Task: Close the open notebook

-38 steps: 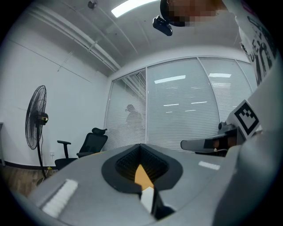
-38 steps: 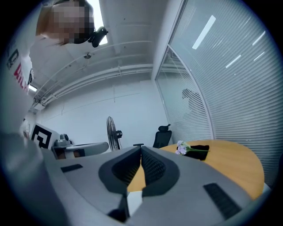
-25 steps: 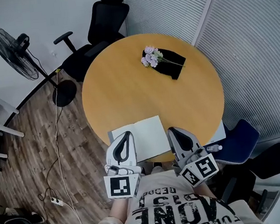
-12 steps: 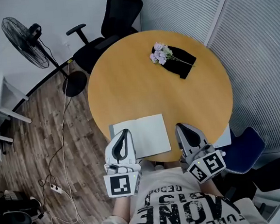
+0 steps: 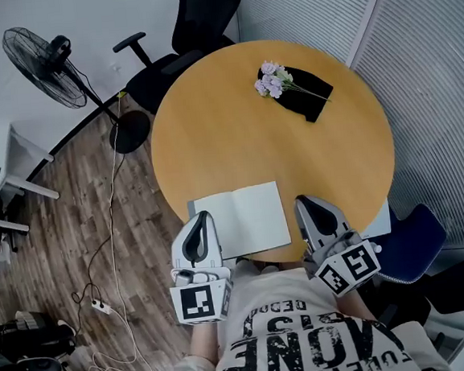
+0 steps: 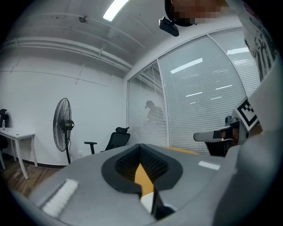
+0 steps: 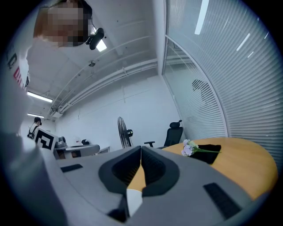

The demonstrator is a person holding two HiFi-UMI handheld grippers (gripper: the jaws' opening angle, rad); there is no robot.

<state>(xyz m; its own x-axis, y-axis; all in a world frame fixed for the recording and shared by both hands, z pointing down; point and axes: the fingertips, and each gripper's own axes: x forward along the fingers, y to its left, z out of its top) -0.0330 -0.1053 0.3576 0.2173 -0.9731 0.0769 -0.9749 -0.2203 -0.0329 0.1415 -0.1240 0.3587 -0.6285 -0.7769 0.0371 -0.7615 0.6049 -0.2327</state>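
- Tool check: left tool (image 5: 201, 218) is holding its jaws pressed together and empty. The slot behind the tips is showing only orange wood and a sliver of white page.
- right tool (image 5: 305, 202) is likewise keeping its jaws together at the tips, gripping nothing.
- Both are pointing away from the person across the tabletop (image 5: 235, 132), with their marker cubes sitting back toward the printed shirt (image 5: 303, 348).
- notebook (image 5: 241, 218) is lying open and flat, blank white pages up, at the near edge of the tabletop, between the two tools.
- left tool's tip is sitting just beside the notebook's left edge, near the near-left corner; contact cannot be told from the head view.
- right tool is standing apart from the notebook's right edge, with a strip of bare wood showing between them.
- The tabletop is showing as a round, orange-brown wooden surface.
- black cloth (image 5: 312, 105) is lying on the far right side, well apart from the notebook, and purple flowers (image 5: 271, 79) are resting on it.
- black office chair (image 5: 194, 30) is standing at the far-left rim.
- fan (image 5: 43, 56) is standing on the wood floor to the left.
- blue chair (image 5: 406, 242) is sitting by the near-right rim.
- white cable (image 5: 107, 232) is trailing over the floor.
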